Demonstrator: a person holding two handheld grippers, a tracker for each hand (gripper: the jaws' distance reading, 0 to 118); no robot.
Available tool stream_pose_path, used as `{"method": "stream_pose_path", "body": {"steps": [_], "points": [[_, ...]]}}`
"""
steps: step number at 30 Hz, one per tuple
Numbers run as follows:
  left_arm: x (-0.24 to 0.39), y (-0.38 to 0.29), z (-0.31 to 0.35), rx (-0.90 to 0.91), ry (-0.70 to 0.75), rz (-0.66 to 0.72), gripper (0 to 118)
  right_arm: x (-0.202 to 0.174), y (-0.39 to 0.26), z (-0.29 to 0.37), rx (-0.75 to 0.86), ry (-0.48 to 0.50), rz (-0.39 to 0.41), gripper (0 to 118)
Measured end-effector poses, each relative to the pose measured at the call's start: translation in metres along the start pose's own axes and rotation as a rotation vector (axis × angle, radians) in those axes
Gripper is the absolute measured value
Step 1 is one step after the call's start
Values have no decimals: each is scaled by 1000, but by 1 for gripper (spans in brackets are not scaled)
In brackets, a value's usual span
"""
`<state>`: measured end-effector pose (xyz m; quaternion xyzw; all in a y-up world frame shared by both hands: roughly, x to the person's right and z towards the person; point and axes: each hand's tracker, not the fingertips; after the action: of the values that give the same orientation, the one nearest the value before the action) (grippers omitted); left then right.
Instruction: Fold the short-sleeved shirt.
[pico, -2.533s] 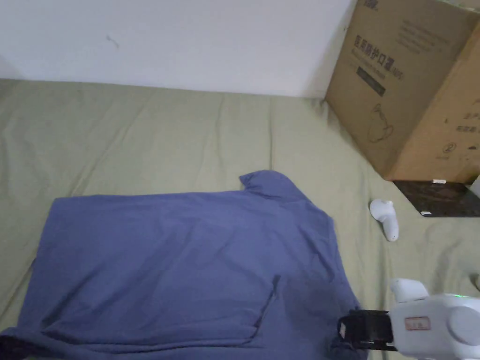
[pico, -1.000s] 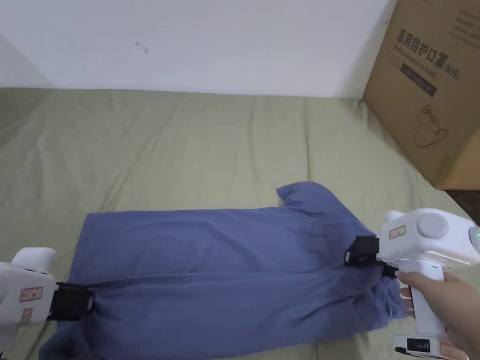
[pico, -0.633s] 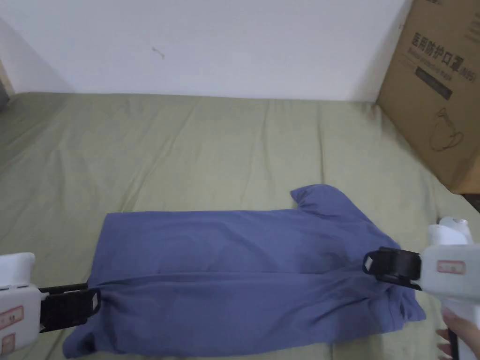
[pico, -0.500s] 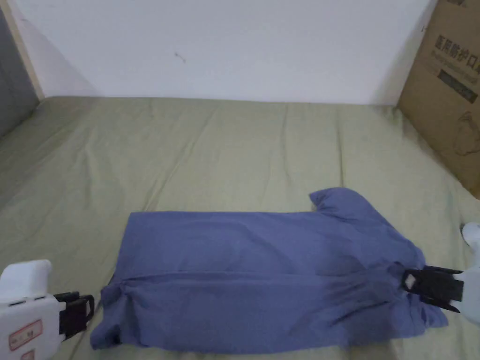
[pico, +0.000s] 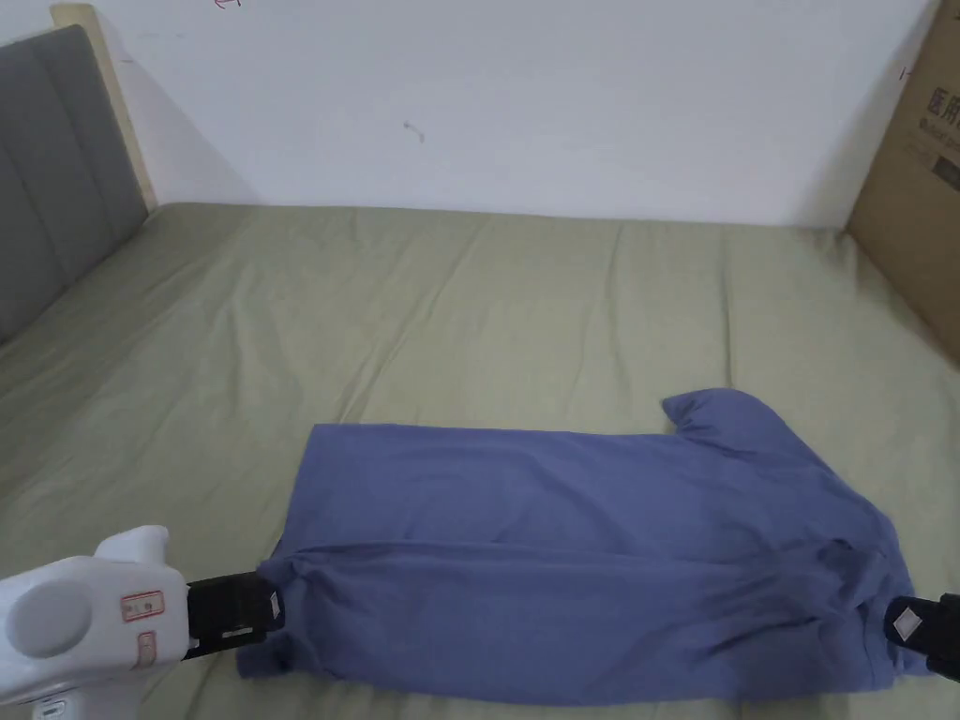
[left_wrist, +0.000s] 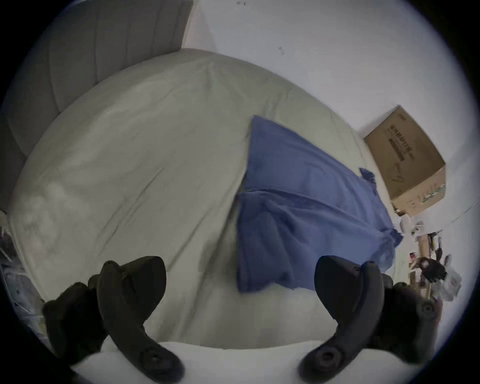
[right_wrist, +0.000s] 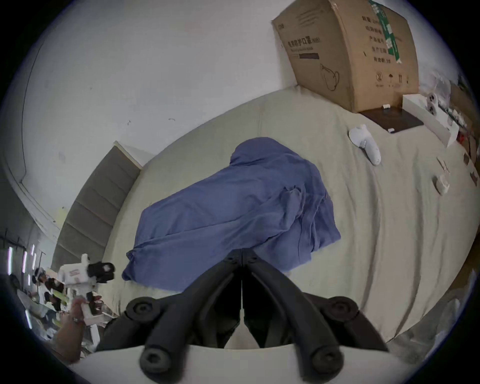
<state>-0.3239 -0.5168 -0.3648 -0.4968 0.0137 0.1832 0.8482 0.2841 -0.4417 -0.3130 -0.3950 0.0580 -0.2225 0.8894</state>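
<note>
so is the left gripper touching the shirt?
Apart. Right gripper view shows a strip of sheet between the left gripper and the shirt; its jaws stand open.

In the head view my right gripper (pico: 923, 633) is cut off by the picture's right edge, so its jaws cannot be judged there. The cardboard box (pico: 914, 178) is cropped too. Beyond the bed's (left_wrist: 130, 169) far edge, the clutter (left_wrist: 428, 265) is too blurred to name.

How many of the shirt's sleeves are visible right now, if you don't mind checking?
1. A sleeve sticks out from the far edge of the shirt, near its right end. The other may be hidden under the folded-over near half.
</note>
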Motion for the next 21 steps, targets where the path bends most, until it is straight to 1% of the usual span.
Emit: {"method": "stream_pose_path", "body": {"steps": [2, 3, 4, 5, 6, 7, 8, 10, 11, 12, 13, 15, 17, 18, 19, 20, 21], "points": [[3, 0, -19, -49, 43, -20, 115, 3, -1, -2, -4, -12, -6, 0], [4, 0, -39, -79, 61, -35, 113, 4, -1, -3, -7, -21, -5, 0], [6, -3, -49, -106, 54, -56, 107, 3, 0, -4, -10, -27, -6, 0], [10, -7, -56, -129, 36, -75, 107, 5, -1, -5, -13, -30, -9, 0], [17, -11, -59, -138, 100, -120, 106, 5, -1, -6, -17, -31, -14, 0], [23, -12, -57, -118, 133, -206, 102, 6, -1, -7, -19, -30, -19, 0], [27, -14, -52, -102, 139, -237, 86, 5, -1, -8, -21, -28, -23, 0], [30, -16, -36, -46, 116, -229, 42, 6, -2, -9, -21, -23, -24, 0], [33, -18, -28, -16, 63, -219, 27, 6, -2, -11, -24, -23, -22, 0], [34, -19, -23, -3, 0, -201, 27, 7, -1, -12, -27, -27, -20, 0], [37, -21, -19, 16, -48, -188, 3, 9, 0, -15, -29, -32, -18, 0], [40, -20, -13, 12, -15, -203, 2, 17, 5, -19, -31, -37, -22, 0], [38, -16, -7, 52, 76, -245, 2, 39, 18, -29, -25, -33, -35, 0], [34, -13, -5, 67, 78, -238, 2, 46, 25, -34, -28, -33, -33, 1], [35, -12, 1, 68, 67, -229, 2, 53, 31, -38, -30, -54, -24, 17], [32, -10, 2, 70, 60, -220, 2, 62, 38, -46, -55, -115, -9, 68], [32, -9, 3, 69, 63, -219, 2, 69, 44, -57, -99, -154, -6, 106]]}}
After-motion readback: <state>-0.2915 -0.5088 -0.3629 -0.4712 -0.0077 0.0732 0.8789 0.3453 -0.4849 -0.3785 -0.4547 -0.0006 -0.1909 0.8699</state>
